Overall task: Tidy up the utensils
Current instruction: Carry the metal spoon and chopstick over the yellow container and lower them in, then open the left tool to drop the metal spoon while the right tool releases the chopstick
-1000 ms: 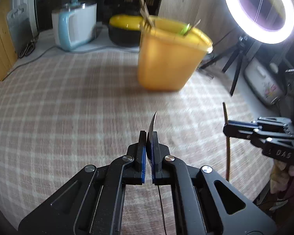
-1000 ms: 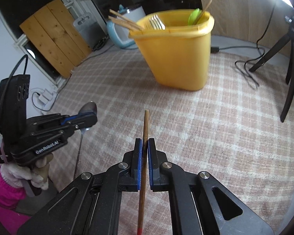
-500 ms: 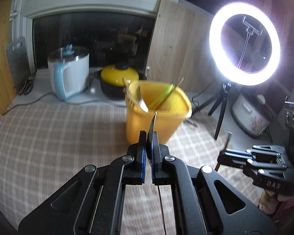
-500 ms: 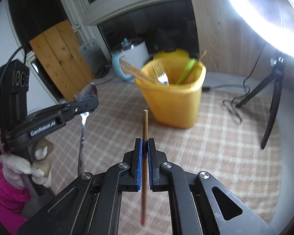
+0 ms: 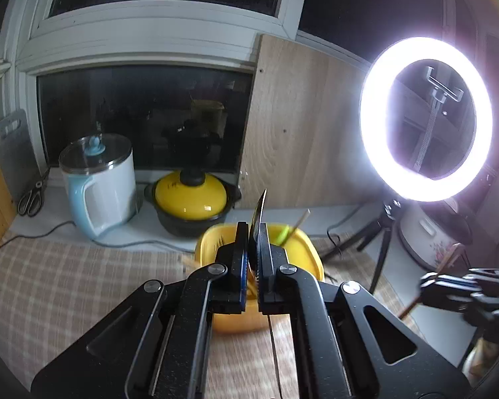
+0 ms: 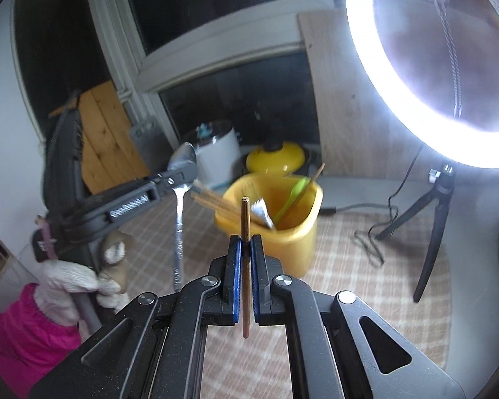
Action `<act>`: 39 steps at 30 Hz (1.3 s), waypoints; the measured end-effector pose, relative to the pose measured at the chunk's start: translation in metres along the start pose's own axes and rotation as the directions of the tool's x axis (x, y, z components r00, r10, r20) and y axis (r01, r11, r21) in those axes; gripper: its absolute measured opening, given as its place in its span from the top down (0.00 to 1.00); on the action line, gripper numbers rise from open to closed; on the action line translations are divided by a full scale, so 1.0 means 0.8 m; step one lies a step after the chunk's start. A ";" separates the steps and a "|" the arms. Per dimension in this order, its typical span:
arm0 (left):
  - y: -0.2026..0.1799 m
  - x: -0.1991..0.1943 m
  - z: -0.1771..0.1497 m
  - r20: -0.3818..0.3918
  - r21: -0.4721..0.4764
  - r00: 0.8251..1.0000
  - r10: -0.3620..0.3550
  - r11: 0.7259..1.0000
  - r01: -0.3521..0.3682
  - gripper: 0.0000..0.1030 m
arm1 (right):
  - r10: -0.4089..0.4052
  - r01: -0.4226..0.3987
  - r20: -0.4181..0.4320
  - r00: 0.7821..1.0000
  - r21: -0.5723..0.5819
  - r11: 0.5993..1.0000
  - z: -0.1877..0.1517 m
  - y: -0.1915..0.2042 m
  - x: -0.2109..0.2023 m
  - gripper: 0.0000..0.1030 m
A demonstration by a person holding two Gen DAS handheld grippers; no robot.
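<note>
Your left tool (image 5: 253, 232) is pinching a metal spoon (image 6: 182, 179), its pads pressed together on the handle just under the bowl. From the left wrist you are seeing the spoon edge-on, its bowl sticking up past the fingertips; from the right wrist the bowl is standing above the tool and the handle is hanging down below it. Your gloved left hand (image 6: 80, 279) is gripping that tool's handle, with a pink sleeve (image 6: 20, 329) below the glove.

Your right tool (image 6: 245, 249) is pinching a wooden chopstick (image 6: 245, 226), held upright between the blue pads, its tip rising above the fingertips and its lower end dropping between the arms. In the left wrist view that tool is showing blurred at the far right edge, chopstick slanting through it.

Both tools are hovering above the worktop (image 5: 50, 286), which is wearing a checked cloth. The yellow bin (image 6: 296, 232) is sitting on the cloth just beyond the tools. It is already holding a bundle of chopsticks (image 6: 216, 202) leaning out over its left rim, a fork (image 6: 261, 211) head-up, a green utensil (image 6: 292, 196) and one more wooden stick slanting right.

Farther back, a white and blue kettle (image 5: 98, 186) and a yellow-lidded pot (image 5: 191, 199) are sitting along the window ledge, scissors (image 5: 31, 196) at far left. A lit ring light (image 5: 425, 119) on a tripod is glaring at the right.
</note>
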State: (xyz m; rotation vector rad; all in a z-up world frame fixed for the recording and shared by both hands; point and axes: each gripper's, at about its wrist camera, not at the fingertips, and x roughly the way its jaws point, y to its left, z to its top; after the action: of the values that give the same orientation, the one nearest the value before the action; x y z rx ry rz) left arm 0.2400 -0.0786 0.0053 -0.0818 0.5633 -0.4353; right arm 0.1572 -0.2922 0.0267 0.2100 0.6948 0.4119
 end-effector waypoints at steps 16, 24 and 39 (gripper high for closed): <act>-0.009 0.055 0.047 0.117 0.004 0.988 0.103 0.995 -0.104 0.99 | -0.036 0.039 0.185 0.982 -0.015 0.999 0.071 -0.004 -0.044 0.96; -0.021 0.074 0.044 0.134 0.018 0.982 0.136 0.990 -0.139 0.99 | -0.050 0.058 0.229 0.972 -0.030 0.998 0.087 0.005 -0.038 0.96; -0.033 0.093 0.031 0.105 0.048 0.979 0.177 0.982 -0.183 0.99 | -0.100 0.103 0.144 0.985 -0.020 0.994 0.074 -0.017 0.020 0.96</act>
State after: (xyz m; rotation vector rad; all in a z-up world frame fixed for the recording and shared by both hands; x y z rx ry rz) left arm 0.2995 -0.1349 -0.0061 0.0030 0.4539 -0.2689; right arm 0.2115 -0.3001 0.0579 0.1754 0.5564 0.3055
